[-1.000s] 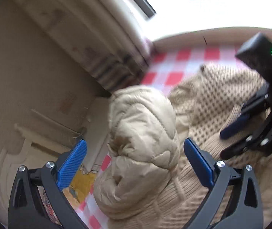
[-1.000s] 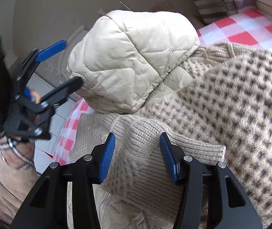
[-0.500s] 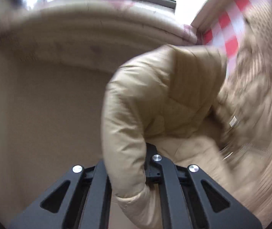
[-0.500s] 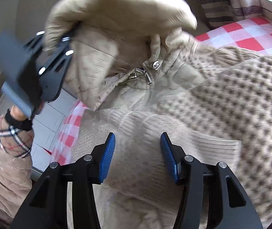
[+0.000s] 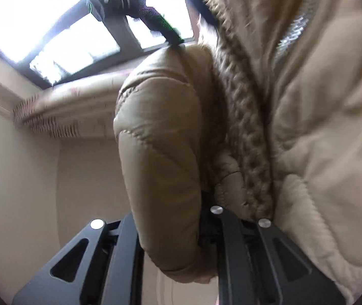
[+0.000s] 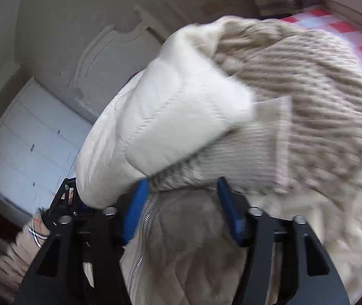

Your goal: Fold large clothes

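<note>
Clamping a puffy beige quilted jacket (image 5: 160,167), left gripper (image 5: 181,228) lifts it near the window (image 5: 41,25); right gripper (image 6: 181,203) gapes open, knit panel (image 6: 308,106) draped across, blocking the checkered bed (image 6: 359,38) far right.

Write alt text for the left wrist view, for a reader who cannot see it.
The left tool is clamped on a fold of a beige quilted jacket, lifted close to the camera. A knitted trim runs up the jacket, with a bright window behind.
</note>
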Demonstrator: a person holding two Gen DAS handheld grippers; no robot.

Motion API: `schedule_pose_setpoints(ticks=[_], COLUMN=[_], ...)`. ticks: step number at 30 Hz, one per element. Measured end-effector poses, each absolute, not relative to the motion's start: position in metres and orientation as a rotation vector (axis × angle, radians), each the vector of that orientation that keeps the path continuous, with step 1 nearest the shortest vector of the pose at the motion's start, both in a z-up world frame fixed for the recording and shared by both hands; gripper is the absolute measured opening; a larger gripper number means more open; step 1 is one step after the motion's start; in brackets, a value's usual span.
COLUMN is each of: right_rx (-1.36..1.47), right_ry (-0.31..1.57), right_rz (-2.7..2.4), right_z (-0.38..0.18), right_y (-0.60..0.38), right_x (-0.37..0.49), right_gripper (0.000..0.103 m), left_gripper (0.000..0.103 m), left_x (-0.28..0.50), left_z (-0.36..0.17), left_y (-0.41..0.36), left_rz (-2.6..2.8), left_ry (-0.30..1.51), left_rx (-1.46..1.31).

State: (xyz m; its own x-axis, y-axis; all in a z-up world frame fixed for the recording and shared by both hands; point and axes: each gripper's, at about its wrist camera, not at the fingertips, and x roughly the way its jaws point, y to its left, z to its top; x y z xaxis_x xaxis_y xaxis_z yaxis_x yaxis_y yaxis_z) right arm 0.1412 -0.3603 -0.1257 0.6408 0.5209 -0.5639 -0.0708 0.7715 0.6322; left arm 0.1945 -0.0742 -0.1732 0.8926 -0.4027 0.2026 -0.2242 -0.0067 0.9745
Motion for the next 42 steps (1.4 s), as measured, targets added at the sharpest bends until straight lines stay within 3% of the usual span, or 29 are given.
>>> schedule_pose_setpoints(ticks=[3, 5, 7, 11, 14, 16, 20, 24, 33, 36, 37, 38, 39, 40, 41, 42], right_rx=[0.696, 0.785, 0.89, 0.997, 1.007, 1.019, 1.092, 1.173, 1.151, 1.086, 1.056, 1.016, 0.965, 0.869, 0.762, 0.607], right_ry=[0.749, 0.727, 0.739, 0.782, 0.782, 0.771, 0.807, 0.85, 0.88, 0.847, 0.827, 0.805, 0.784, 0.728, 0.663, 0.589], right_rz=[0.406, 0.474, 0.492, 0.519, 0.527, 0.509, 0.417, 0.376, 0.328, 0.324, 0.308, 0.299, 0.302, 0.288, 0.265, 0.234], right_z=[-0.114, -0.112, -0.113, -0.107, -0.096, -0.089, -0.091, -0.101, -0.1, -0.097, -0.097, -0.095, -0.091, -0.08, -0.068, -0.053], right_y=[-0.372, -0.373, -0.373, -0.355, -0.352, -0.353, -0.362, -0.364, -0.345, -0.338, -0.337, -0.335, -0.334, -0.331, -0.328, -0.319], right_x=[0.128, 0.127, 0.131, 0.151, 0.152, 0.16, 0.177, 0.196, 0.245, 0.269, 0.277, 0.284, 0.29, 0.294, 0.292, 0.288], right_gripper=[0.065, 0.077, 0.091, 0.092, 0.094, 0.096, 0.098, 0.098, 0.098, 0.097, 0.079, 0.042, 0.026, 0.016, 0.015, 0.015], left_gripper=[0.04, 0.064, 0.077, 0.092, 0.098, 0.101, 0.1, 0.1, 0.1, 0.093, 0.07, 0.028, 0.013, 0.01, 0.009, 0.009], left_x=[0.198, 0.198, 0.197, 0.159, 0.165, 0.204, 0.299, 0.341, 0.396, 0.414, 0.42, 0.426, 0.426, 0.421, 0.399, 0.384], left_z=[-0.168, -0.164, -0.159, -0.121, -0.044, 0.002, 0.002, -0.024, -0.066, -0.073, -0.073, -0.07, -0.062, -0.047, -0.018, -0.006], left_y=[-0.083, -0.089, -0.09, -0.085, -0.055, -0.014, 0.071, 0.072, 0.031, 0.035, 0.034, 0.029, 0.026, 0.028, 0.026, 0.02], left_rz=[-0.166, -0.183, -0.187, -0.331, -0.632, -0.744, -0.715, -0.693, -0.608, -0.533, -0.505, -0.51, -0.527, -0.516, -0.492, -0.493], left_ry=[-0.465, -0.452, -0.463, -0.27, 0.225, 0.521, 0.965, 1.161, 1.313, 1.305, 1.284, 1.244, 1.164, 1.052, 0.805, 0.681], left_rx=[1.577, 1.58, 1.595, 1.516, 1.022, 0.549, -0.314, -0.697, -0.885, -0.862, -0.826, -0.768, -0.708, -0.644, -0.465, -0.343])
